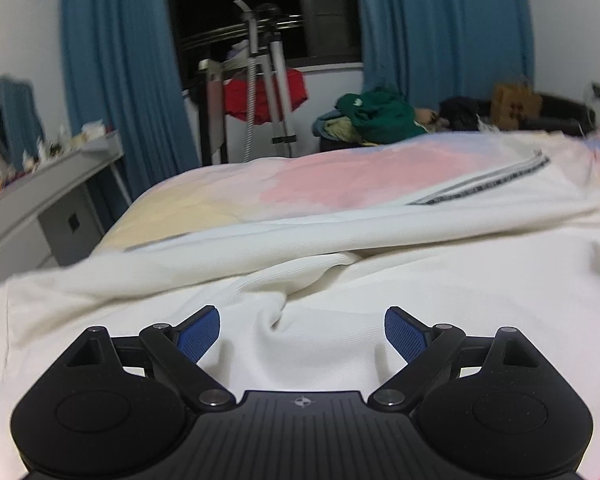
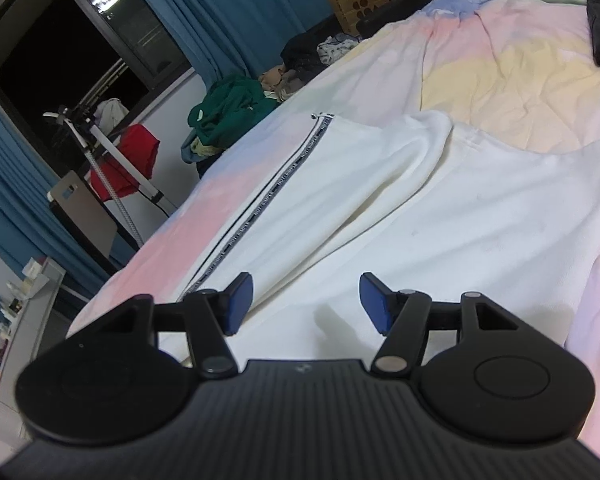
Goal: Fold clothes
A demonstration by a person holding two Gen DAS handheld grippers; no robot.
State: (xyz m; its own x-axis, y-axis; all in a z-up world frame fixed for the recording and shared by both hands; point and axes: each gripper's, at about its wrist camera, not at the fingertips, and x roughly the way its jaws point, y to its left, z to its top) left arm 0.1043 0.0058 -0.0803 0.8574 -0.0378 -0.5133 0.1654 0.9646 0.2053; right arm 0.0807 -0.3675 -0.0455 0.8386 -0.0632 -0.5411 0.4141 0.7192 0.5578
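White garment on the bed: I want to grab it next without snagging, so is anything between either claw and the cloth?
Nothing visible. The white garment lies directly under the open left claw and the open right claw.

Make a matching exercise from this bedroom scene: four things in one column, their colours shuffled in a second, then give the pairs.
Things:
1. garment spread on the bed
2. clothes heap beyond the bed
3. curtains
4. cloth hanging by the window

Colours:
A. red
B. white
C. blue
D. green

Pairs: 1-B, 2-D, 3-C, 4-A
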